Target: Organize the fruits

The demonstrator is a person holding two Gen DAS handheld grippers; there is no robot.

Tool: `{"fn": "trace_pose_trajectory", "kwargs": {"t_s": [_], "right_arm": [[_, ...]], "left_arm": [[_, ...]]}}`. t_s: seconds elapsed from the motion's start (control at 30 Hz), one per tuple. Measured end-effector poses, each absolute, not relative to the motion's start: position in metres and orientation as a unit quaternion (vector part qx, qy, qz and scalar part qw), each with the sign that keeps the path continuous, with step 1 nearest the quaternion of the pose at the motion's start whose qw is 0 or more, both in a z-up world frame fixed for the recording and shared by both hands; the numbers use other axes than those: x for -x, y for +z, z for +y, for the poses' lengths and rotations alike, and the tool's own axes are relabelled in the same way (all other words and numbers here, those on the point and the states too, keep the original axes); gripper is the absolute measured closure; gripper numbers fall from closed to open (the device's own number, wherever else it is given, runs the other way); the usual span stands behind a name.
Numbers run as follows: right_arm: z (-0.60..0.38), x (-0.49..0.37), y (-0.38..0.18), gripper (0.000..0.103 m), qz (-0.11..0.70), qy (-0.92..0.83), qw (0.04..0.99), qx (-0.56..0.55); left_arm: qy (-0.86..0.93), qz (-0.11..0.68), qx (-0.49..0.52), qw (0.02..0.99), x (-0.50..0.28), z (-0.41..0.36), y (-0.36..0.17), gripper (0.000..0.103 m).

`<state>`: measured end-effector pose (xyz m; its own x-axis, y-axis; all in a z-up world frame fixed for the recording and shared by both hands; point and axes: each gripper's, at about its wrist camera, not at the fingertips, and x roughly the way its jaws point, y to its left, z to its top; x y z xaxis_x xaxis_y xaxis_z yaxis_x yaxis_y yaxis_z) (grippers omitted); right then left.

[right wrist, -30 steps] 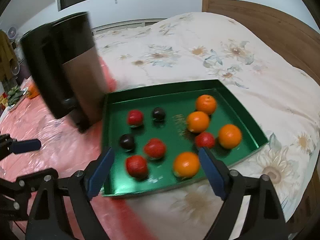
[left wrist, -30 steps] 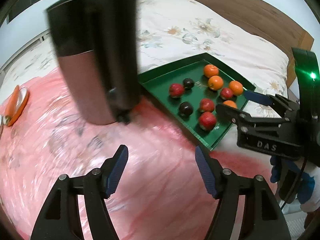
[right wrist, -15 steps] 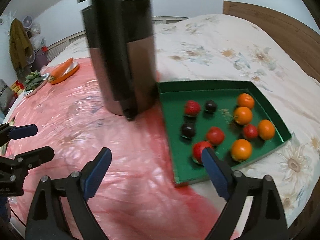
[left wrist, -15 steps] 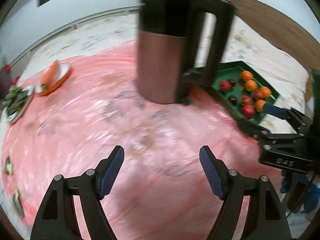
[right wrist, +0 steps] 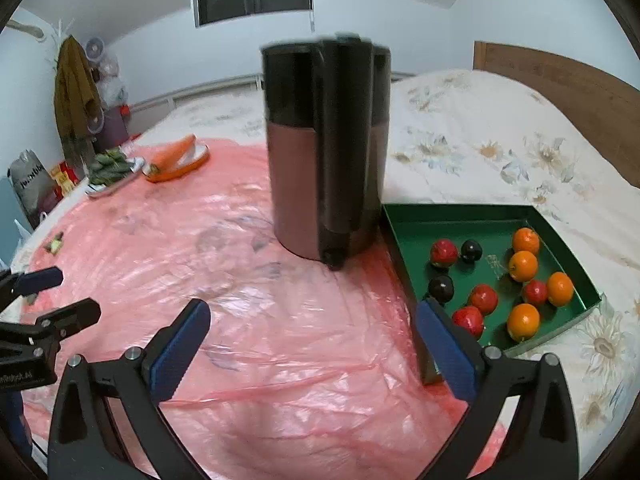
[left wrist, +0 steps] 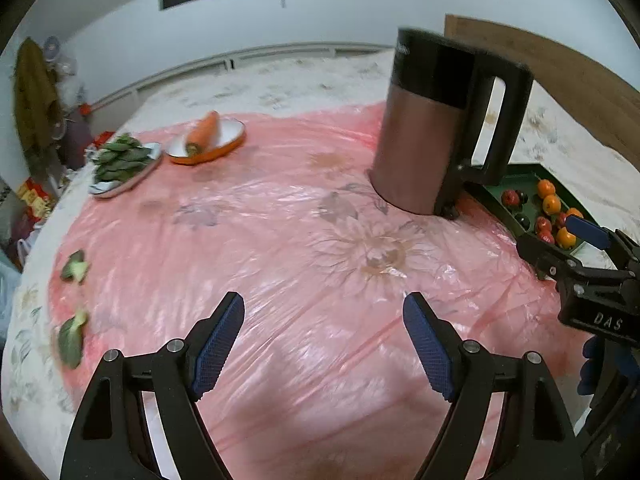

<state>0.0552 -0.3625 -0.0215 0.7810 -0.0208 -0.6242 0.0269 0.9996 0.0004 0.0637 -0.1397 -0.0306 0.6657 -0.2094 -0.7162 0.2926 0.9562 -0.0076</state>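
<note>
A green tray lies on the bed at the right. It holds several oranges, several red fruits and two dark plums. In the left wrist view the same tray shows small at the right edge. My right gripper hangs open over the pink plastic sheet, left of the tray, nothing between its fingers. My left gripper is over the sheet too, its jaws opening and empty. Each gripper appears at the edge of the other's view.
A tall black and copper kettle stands on the pink sheet just left of the tray. At the far left are an orange dish with a carrot and a plate of green leaves. Two broccoli pieces lie at the sheet's left edge.
Both views have swung to the left, so the kettle and tray slid to the right in them. The left gripper's jaws have spread wider. The carrot dish and greens have come into view.
</note>
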Motion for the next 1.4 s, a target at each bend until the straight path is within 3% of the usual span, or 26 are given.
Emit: {"fn": "trace_pose_trajectory", "kwargs": {"t_s": [0.13, 0.33, 1.4], "right_arm": [[-0.350, -0.036, -0.010, 0.000, 0.316, -0.012, 0.949, -0.004], [-0.346, -0.012, 0.007, 0.000, 0.310, -0.021, 0.951, -0.015], [-0.352, 0.005, 0.036, 0.000, 0.299, -0.057, 0.952, 0.011]], "left_arm": [[-0.113, 0.371, -0.045, 0.921, -0.034, -0.121, -0.015, 0.025], [-0.084, 0.364, -0.017, 0.928, -0.005, -0.085, 0.003, 0.009], [-0.042, 0.337, -0.014, 0.940, -0.004, -0.074, 0.032, 0.003]]}}
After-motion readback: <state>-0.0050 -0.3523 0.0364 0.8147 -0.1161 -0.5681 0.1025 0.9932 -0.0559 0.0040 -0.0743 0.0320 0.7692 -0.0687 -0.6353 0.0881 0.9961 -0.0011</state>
